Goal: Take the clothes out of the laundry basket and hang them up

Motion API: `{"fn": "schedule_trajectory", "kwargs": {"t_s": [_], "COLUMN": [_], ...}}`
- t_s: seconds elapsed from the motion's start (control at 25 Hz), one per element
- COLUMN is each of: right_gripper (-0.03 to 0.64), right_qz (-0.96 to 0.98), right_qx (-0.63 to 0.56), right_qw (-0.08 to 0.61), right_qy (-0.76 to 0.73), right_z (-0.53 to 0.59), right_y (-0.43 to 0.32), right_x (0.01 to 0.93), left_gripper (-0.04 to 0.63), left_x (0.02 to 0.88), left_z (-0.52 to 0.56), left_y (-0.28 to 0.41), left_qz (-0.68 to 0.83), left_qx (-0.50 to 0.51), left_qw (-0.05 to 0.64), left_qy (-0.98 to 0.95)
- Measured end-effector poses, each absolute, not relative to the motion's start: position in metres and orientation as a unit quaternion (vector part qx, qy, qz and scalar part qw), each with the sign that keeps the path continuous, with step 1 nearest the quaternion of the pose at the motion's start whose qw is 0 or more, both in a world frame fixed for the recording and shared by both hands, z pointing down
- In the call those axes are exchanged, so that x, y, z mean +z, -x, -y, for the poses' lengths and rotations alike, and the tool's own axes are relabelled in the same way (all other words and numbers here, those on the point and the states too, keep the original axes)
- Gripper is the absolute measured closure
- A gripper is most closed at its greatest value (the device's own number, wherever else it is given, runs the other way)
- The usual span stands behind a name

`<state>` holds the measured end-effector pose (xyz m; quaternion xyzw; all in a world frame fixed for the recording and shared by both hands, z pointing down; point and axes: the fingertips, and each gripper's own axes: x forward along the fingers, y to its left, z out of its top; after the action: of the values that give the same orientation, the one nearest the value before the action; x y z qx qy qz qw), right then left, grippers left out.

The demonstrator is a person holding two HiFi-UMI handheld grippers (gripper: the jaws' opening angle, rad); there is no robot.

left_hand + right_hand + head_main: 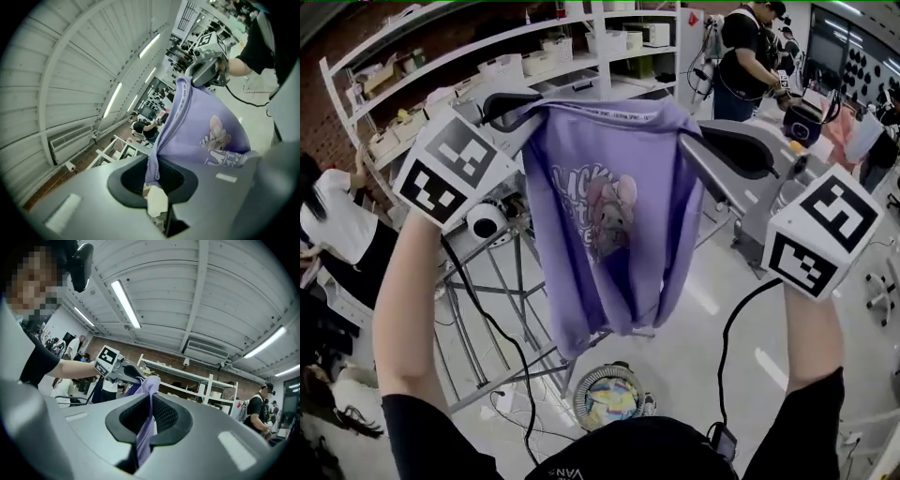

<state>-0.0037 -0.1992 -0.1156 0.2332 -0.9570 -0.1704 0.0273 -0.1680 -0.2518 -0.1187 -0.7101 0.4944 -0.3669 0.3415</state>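
Between left gripper [508, 108] and right gripper [733, 148], limp lilac sweatshirt [609, 234], shoulders pinched.

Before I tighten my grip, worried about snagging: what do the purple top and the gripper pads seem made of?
Purple top: soft matte knit, probably cotton jersey; it drapes in folds and carries a printed cartoon. Pads: black, matte, seemingly rubber, with a fine grid texture.

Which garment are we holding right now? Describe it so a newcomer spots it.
In front of the white shelving, look between the left tongs and the right tongs, both raised. Stretched there hangs a lilac sweatshirt, pinched at each shoulder. Its cartoon mouse print with lettering marks it out.
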Motion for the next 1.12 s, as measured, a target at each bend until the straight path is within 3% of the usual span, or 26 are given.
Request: {"fn": "schedule_trajectory", "kwargs": {"t_s": [0.44, 0.68, 0.96, 1.12], "right_gripper": [0.598, 0.598, 0.598, 0.598], "right_qz": [0.945, 0.957, 0.980, 0.989], "right_qx": [-0.201, -0.156, -0.084, -0.046], "right_qw": [-0.044, -0.037, 0.036, 0.035], "right_qy": [-0.256, -0.242, -0.177, -0.135], "right_z": [0.273, 0.301, 0.305, 0.278], "right_y": [0.030, 0.044, 0.082, 0.102], "right_x": [-0.118, -0.092, -0.051, -0.005], "left_gripper": [0.555, 0.555, 0.555, 0.555], "left_x": [-0.153, -0.124, -0.046, -0.002], "left_z": [0.343, 0.378, 0.391, 0.367], "left_y": [0.182, 0.196, 0.238, 0.256], "left_qz": [-0.559, -0.580, -0.578, -0.568], "left_qx": [-0.386, -0.412, -0.449, -0.466], "left_qw": [0.446, 0.411, 0.294, 0.285], "left_qy": [0.582, 0.571, 0.615, 0.616]}}
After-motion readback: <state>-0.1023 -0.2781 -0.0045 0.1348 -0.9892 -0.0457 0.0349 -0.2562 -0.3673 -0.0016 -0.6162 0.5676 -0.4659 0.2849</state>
